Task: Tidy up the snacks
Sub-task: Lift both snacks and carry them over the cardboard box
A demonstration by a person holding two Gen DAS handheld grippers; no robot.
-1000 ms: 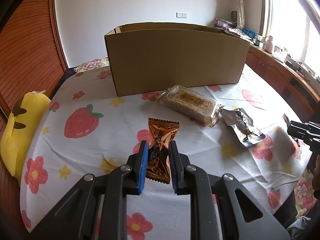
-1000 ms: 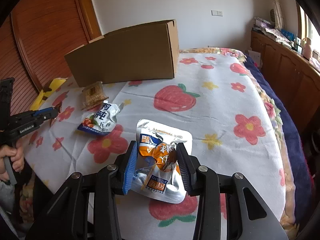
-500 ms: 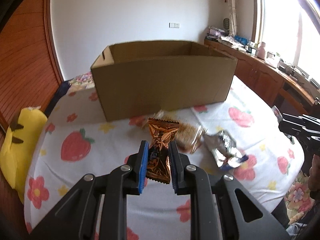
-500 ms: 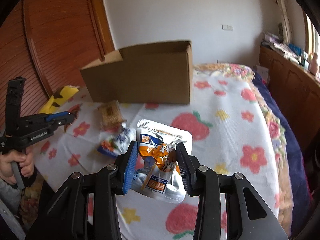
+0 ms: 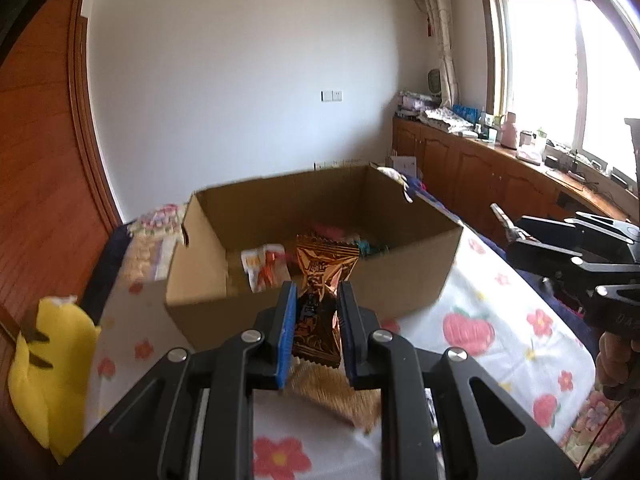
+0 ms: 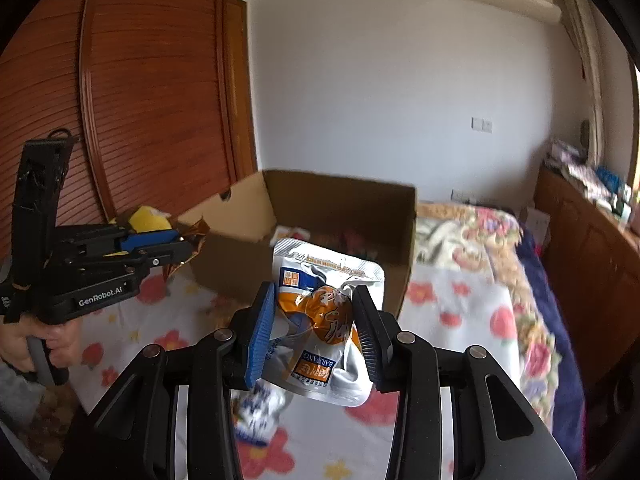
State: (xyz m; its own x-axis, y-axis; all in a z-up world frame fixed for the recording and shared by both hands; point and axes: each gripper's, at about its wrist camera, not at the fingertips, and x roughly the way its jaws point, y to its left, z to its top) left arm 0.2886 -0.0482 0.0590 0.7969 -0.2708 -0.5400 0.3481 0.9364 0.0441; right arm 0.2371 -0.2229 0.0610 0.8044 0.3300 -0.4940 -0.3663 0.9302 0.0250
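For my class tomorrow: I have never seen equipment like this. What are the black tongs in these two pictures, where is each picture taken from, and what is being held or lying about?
There is no robot here. A person holds a black hand-held two-finger tool in each hand, and each tool carries a wide-angle camera looking along its fingers.

The left tool's picture shows the left gripper shut on a shiny orange-brown foil snack packet. The right tool's picture shows the right gripper shut on a white and orange plastic snack pouch.

Both point toward an open brown cardboard box on a white bedspread printed with strawberries and flowers. The box already holds some packets. A clear-wrapped crumbly brown snack lies below the left gripper, and a yellow plush toy sits at the bed's edge.
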